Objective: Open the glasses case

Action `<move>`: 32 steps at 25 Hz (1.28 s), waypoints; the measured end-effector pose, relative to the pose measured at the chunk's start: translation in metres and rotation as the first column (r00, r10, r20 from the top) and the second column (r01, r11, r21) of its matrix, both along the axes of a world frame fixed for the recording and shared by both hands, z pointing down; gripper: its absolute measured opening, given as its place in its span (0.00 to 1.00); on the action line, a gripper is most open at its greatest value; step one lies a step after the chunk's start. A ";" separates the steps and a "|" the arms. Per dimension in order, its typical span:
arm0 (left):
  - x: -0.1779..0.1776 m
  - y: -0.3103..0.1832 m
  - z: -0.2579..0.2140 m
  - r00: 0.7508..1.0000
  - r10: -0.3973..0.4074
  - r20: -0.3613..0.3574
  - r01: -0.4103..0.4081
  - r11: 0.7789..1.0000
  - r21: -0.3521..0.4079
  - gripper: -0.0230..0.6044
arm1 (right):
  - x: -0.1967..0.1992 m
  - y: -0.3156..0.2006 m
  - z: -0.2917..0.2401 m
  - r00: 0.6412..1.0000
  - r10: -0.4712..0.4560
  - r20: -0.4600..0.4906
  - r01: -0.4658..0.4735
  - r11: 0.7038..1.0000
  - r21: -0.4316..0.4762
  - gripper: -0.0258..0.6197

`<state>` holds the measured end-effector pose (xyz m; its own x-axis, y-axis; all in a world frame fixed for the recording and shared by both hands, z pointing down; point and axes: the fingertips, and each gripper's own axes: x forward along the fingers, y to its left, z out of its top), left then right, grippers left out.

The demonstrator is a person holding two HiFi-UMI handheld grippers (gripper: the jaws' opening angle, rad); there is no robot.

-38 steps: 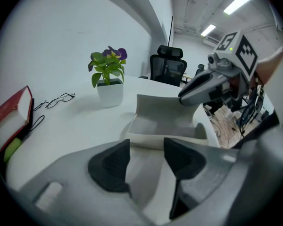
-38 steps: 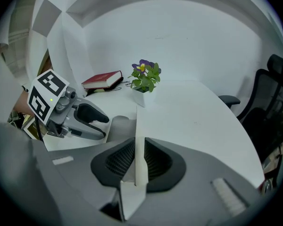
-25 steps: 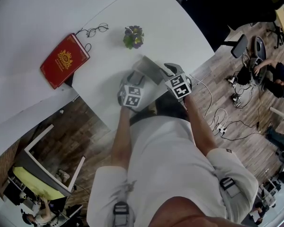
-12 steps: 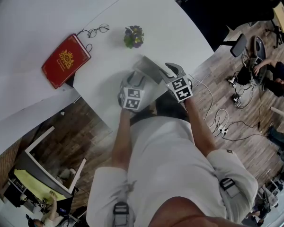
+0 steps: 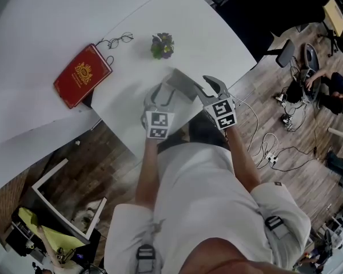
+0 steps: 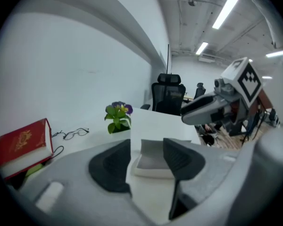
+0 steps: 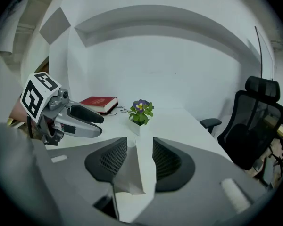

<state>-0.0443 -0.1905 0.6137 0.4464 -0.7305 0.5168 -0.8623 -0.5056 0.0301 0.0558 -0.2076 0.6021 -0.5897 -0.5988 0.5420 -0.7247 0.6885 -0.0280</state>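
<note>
**Glasses case lying open, both claws hanging slack above it**

Head view: the potted plant (image 5: pixel 162 44) is standing on the white table (image 5: pixel 217 33). The glasses case (image 5: pixel 180 83) is lying on the table just on the person's side of the plant. The left gripper (image 5: pixel 162 96) and the right gripper (image 5: pixel 213 87) are hovering over the case, nearer the person than the plant, with the left gripper toward the plant's left and the right one toward its right. A pair of glasses (image 5: pixel 119 39) is resting left of the plant, and a red book (image 5: pixel 83 75) is lying farther left again.

Left gripper view: the jaws are standing apart and gripping nothing. The case is showing through the gap, open, with its grey lining facing up, on the near side of the plant. A black office chair (image 6: pixel 169 97) is standing behind and to the right of the plant.

Right gripper view: the jaws have just been opening and are now standing partly apart. A pale, upright part of the case is showing in the gap, but the pads are not pressing on it. The plant is sitting straight beyond the gap, with the book behind it to the left.
</note>
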 end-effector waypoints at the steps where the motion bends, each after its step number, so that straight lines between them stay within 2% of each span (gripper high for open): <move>1: -0.001 -0.001 -0.009 1.000 -0.002 -0.009 0.002 1.000 0.021 0.38 | -0.001 0.000 -0.008 1.000 0.006 0.006 -0.006 1.000 0.019 0.31; 9: -0.005 0.003 -0.078 0.997 -0.024 -0.079 0.039 0.980 0.195 0.38 | -0.006 0.010 -0.066 0.997 0.040 0.069 -0.050 0.988 0.143 0.31; 15: -0.015 0.009 -0.109 0.993 -0.040 -0.108 0.068 0.960 0.273 0.38 | -0.010 0.024 -0.091 0.995 0.040 0.092 -0.058 0.978 0.200 0.32; 22: -0.023 0.018 -0.128 0.993 -0.026 -0.113 0.061 0.946 0.317 0.38 | -0.011 0.035 -0.113 0.993 0.059 0.103 -0.083 0.966 0.246 0.32; 32: -0.025 0.030 -0.131 0.995 0.008 -0.095 0.024 0.943 0.332 0.38 | -0.008 0.043 -0.122 0.991 0.090 0.095 -0.113 0.956 0.272 0.32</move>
